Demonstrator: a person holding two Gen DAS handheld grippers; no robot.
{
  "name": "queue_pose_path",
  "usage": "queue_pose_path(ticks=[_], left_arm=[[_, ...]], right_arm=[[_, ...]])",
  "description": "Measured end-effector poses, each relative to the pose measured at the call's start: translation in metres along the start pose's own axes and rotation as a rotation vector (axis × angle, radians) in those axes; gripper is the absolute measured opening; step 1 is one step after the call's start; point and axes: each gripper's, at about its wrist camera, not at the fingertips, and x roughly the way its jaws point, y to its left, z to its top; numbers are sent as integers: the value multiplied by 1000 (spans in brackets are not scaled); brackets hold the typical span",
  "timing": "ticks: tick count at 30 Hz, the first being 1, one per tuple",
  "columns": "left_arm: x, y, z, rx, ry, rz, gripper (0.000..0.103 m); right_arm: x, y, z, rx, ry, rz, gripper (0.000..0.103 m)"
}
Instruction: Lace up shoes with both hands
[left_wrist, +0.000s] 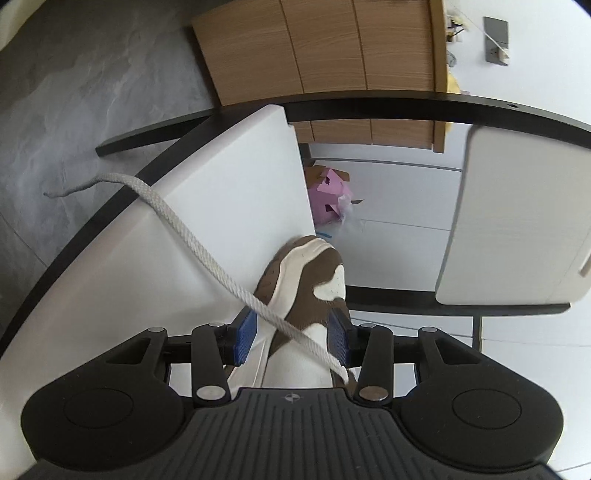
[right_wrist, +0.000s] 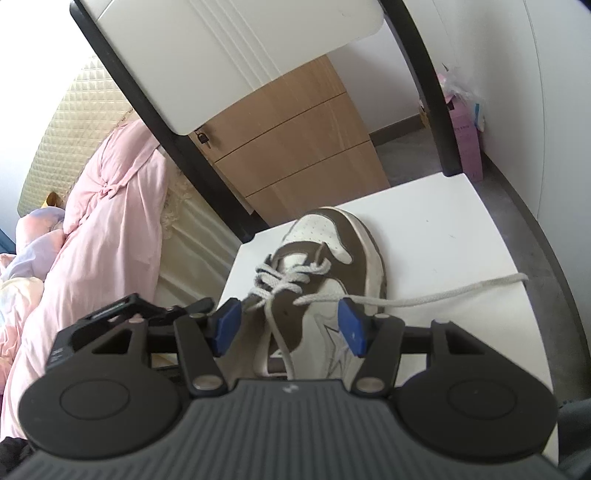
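Shoe on chair seat; lace limp, slack, best pinched near its end; both grippers' fingers spread

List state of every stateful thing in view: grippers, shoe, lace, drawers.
left gripper: open, jaws either side of the shoe
right gripper: open, holding nothing
shoe: on the white chair seat, partly laced, not tied
lace: loose, one end trailing off the seat edge
wooden drawers: shut, small padlock hanging at the top one
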Motion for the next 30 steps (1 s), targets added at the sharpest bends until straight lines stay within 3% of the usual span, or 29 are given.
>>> queue_pose_path(ticks=[2,4,7,10,21,24,30], left_arm=[[1,0,4,12,-23,25,44],[1,1,9,13,-44,35,24],[-6,4,19,3,-87,47,8],[-16,8,30,-12,-135,57,3],[-50,24,69,-69,-306,106,3],[-53,24,70,-80,-314,110,3],[-50,-3,68,30,-321,87,3]], right_arm=[[3,1,1,9,0,9,61],[6,2,2,20,0,18,62],[11,3,3,33,7,28,62],[15,4,5,43,4,32,62],[21,3,11,86,-2,44,63],[20,0,13,93,-9,39,64],[14,-6,17,121,-30,42,64]])
